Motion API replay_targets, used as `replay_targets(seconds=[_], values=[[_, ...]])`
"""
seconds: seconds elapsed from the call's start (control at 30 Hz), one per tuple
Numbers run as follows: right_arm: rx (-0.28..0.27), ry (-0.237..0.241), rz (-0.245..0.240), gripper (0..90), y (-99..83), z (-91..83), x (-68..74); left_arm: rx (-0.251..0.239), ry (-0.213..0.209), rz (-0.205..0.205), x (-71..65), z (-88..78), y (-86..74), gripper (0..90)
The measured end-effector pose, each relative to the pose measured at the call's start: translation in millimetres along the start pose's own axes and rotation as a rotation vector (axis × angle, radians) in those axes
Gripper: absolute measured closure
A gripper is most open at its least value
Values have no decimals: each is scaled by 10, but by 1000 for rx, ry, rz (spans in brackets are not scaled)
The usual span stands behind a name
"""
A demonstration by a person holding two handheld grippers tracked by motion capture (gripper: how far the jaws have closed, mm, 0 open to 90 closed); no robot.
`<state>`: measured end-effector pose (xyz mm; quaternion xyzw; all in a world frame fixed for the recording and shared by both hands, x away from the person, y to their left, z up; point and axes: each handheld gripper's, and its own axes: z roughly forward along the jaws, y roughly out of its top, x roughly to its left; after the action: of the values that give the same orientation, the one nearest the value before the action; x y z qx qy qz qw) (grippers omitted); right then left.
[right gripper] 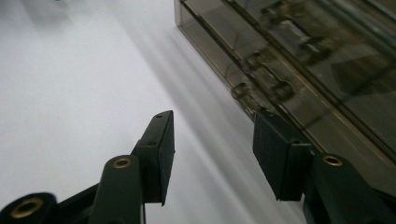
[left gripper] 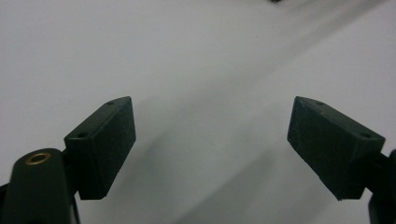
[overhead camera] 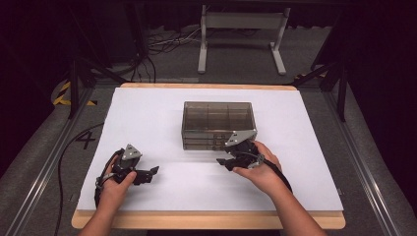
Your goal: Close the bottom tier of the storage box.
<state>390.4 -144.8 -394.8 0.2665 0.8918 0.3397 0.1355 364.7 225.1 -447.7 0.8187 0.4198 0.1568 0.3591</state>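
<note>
1. A smoky translucent plastic drawer box (overhead camera: 218, 124) is sitting mid-surface (overhead camera: 147, 113).
2. The right gripper (right gripper: 212, 149) is hovering at its front corner, jaws apart, empty.
3. The left gripper (left gripper: 210, 140) is waiting wide apart.
4. The box is probably light, rigid and slick; a drawer-front tab looks the best place to grip.

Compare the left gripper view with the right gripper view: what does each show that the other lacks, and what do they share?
Left gripper view alone: the left gripper, its fingers spread wide, nothing between them, and at the top edge a small dark shape too cropped to identify.

Right gripper view alone: the right gripper, open more narrowly, and the smoky transparent drawer box close by, one finger right at its front; contact cannot be judged.

Shared: the white table cover beneath the open black fingers.
</note>
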Motion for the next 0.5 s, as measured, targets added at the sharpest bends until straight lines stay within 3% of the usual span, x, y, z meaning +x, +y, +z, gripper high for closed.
replay_targets(seconds=[0.5], values=[[-33, -89, 85, 476, -348, -394, -279, -10, 17, -24, 65, -29, -15, 161]])
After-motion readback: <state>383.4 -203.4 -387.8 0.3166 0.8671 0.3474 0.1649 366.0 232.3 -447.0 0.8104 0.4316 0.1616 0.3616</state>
